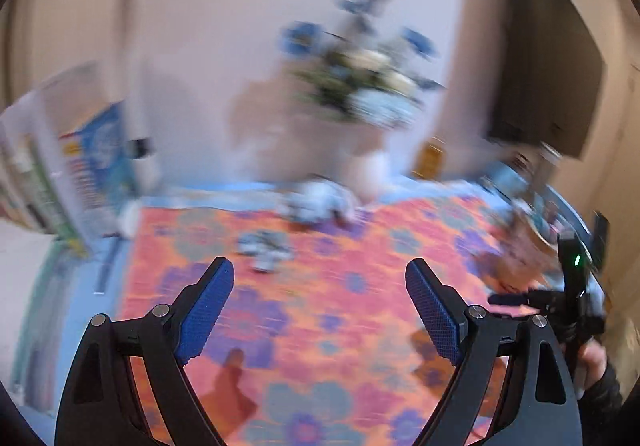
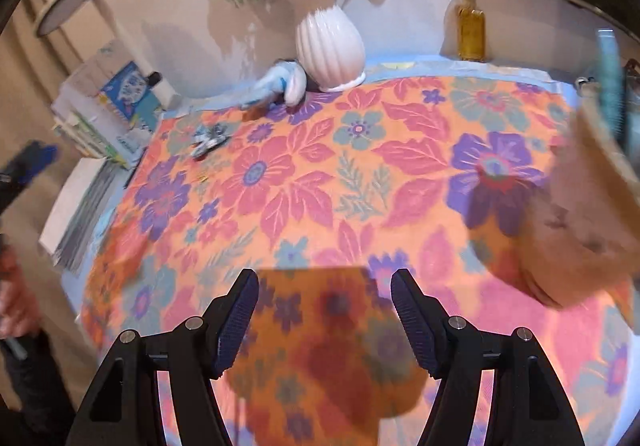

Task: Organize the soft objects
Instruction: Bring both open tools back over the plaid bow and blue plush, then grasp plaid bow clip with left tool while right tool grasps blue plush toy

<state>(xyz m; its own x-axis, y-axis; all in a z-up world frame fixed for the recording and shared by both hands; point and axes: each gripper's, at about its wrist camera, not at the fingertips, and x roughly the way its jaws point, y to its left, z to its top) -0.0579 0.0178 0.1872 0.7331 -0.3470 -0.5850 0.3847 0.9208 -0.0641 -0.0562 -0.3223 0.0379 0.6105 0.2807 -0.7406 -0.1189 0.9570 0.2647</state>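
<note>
Two empty grippers, left [image 1: 320, 310] and right [image 2: 324, 320], fingers spread, hover over the floral-clothed counter [image 2: 360, 174]; judging by that, reaching comes next toward the far-left blue-white plush toy [image 2: 280, 82] beside the ribbed white vase [image 2: 330, 46].

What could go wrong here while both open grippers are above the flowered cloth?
The ribbed white vase of flowers stands right beside the blue-and-white soft toy; reaching for the toy could tip it. The amber glass bottle at the table's back edge could also be knocked. Both views are blurred, so aiming is uncertain.
</note>
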